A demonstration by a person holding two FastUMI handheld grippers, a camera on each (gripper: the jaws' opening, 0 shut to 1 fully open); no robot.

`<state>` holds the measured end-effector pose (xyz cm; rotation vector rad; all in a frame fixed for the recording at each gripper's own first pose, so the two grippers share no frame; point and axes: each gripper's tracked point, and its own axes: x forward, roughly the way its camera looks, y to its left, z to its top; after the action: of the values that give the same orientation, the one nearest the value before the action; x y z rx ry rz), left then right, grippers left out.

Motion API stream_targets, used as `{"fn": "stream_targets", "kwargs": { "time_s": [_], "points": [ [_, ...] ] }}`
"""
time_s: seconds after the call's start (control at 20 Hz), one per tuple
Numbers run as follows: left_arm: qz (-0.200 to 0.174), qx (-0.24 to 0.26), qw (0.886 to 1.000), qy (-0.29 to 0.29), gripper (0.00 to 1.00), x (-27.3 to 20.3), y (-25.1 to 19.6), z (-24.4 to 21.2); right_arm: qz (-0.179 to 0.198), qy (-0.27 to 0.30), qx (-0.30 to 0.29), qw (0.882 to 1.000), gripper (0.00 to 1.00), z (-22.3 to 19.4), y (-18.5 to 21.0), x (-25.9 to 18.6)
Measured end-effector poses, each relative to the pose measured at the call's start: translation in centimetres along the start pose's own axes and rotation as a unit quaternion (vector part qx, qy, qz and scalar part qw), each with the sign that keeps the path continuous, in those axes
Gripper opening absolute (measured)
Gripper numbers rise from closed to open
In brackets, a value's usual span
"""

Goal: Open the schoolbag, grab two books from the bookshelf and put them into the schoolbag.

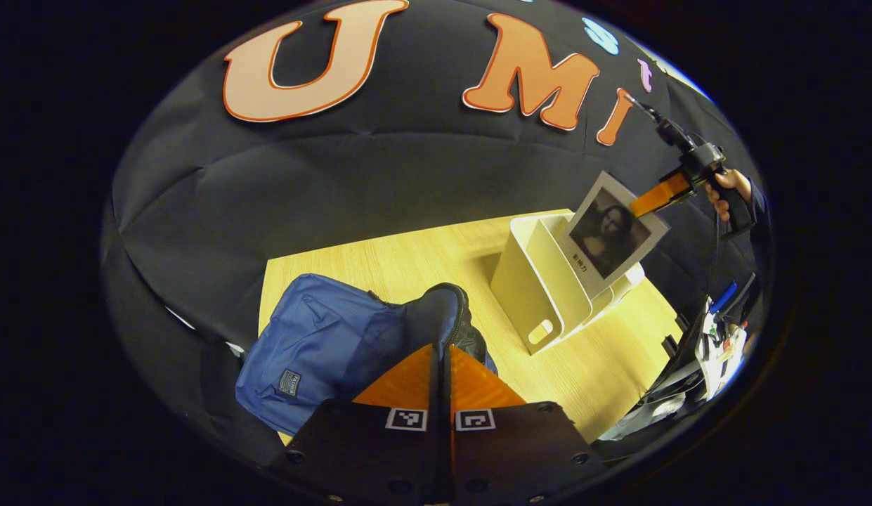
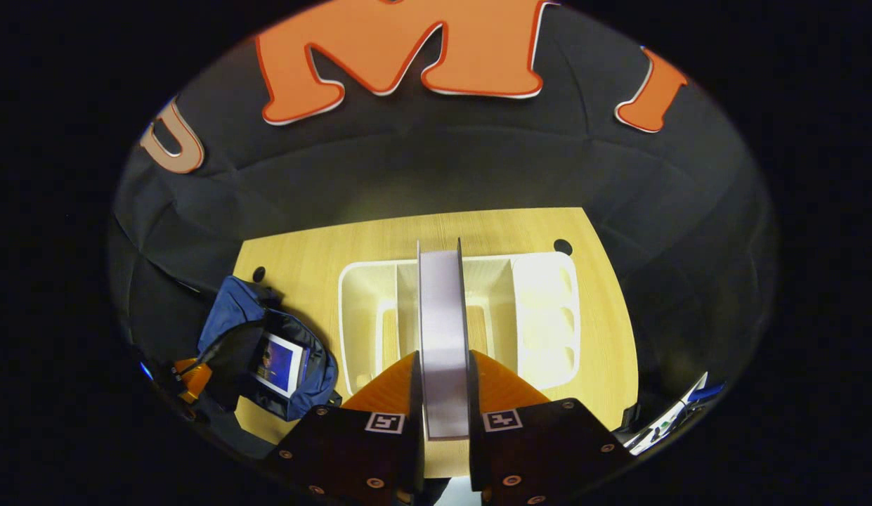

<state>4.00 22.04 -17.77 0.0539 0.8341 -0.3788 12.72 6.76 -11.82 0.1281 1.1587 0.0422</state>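
The blue schoolbag lies on the left of the wooden table. My left gripper is shut on its dark flap and holds it up. In the right gripper view the schoolbag gapes open with one book inside, and the left gripper is at its flap. My right gripper is shut on a second book, seen edge-on above the white bookshelf. From the left gripper view that book shows a portrait cover and hangs from the right gripper over the bookshelf.
A hand holds the right gripper at the far right. Cables and clutter sit past the table's right edge. The table has a small cable hole behind the shelf. Bare wood lies between bag and shelf.
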Motion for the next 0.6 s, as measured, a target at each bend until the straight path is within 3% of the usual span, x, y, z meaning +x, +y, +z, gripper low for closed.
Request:
{"fn": "stream_targets", "kwargs": {
  "time_s": [0.35, 0.6],
  "points": [
    [0.008, 0.004, 1.0, -0.001, 0.01, -0.2, 0.3, 0.3, 0.065, -0.082, 0.041, 0.994, 0.25, 1.9, 0.4, -8.2],
    [0.014, 0.002, 1.0, -0.003, 0.01, -0.1, 0.3, 0.6, 0.118, -0.106, 0.065, 0.985, 0.25, 1.3, 1.8, -10.3]
  ]
}}
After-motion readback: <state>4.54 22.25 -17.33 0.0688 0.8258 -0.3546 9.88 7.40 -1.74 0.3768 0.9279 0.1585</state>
